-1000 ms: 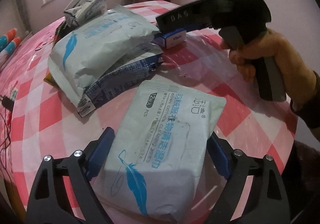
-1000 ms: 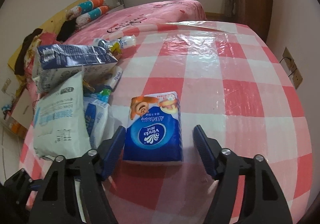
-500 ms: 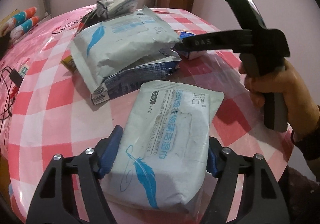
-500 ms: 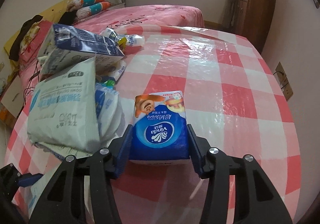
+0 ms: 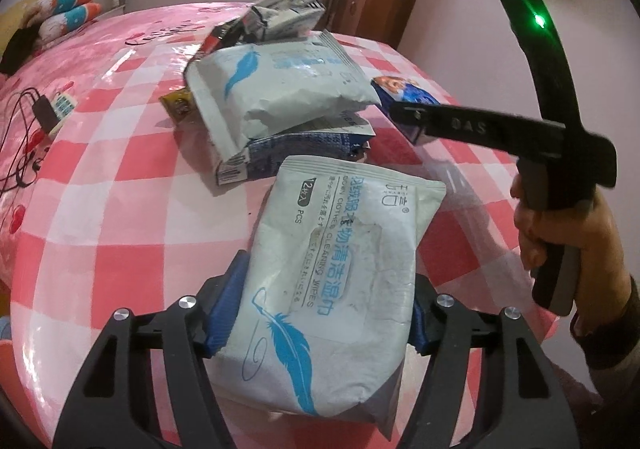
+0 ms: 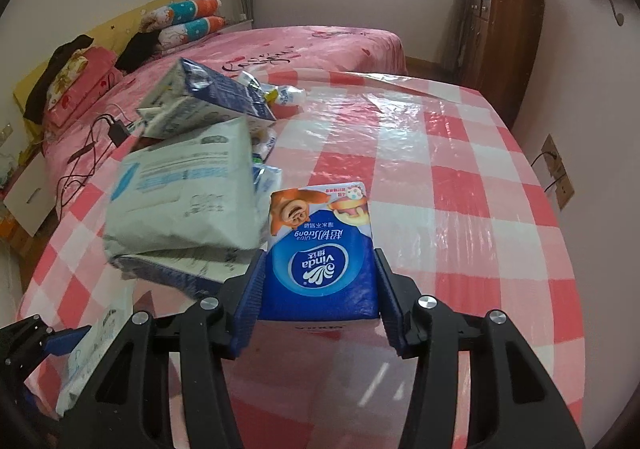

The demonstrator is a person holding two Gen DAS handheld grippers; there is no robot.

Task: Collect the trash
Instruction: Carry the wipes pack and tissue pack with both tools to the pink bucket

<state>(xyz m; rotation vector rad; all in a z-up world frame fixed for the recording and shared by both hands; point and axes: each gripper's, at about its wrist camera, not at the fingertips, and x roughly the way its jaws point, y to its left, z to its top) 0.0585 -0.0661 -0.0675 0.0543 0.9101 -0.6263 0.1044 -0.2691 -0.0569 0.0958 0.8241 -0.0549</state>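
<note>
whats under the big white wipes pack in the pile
Under the white wipes pack lies a flattened dark blue carton, and a yellow wrapper pokes out at its left. Whatever else it covers cannot be seen.

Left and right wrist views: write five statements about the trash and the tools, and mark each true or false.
1. The left tool is clamped on a white cleaning wipes pack. True; its jaws have just been closing, and the pads now press on the pack's sides.
2. The right tool holds a milk carton. False: it is shut on a blue Vinda tissue pack.
3. The tablecloth is checked red and white. True.
4. The table holds only the two gripped packs. False: a second wipes pack lies on a flattened blue carton, with more cartons behind.
5. The tissue pack lies under the pile. False: it sits between the right tool's pads, beside the pile.
</note>
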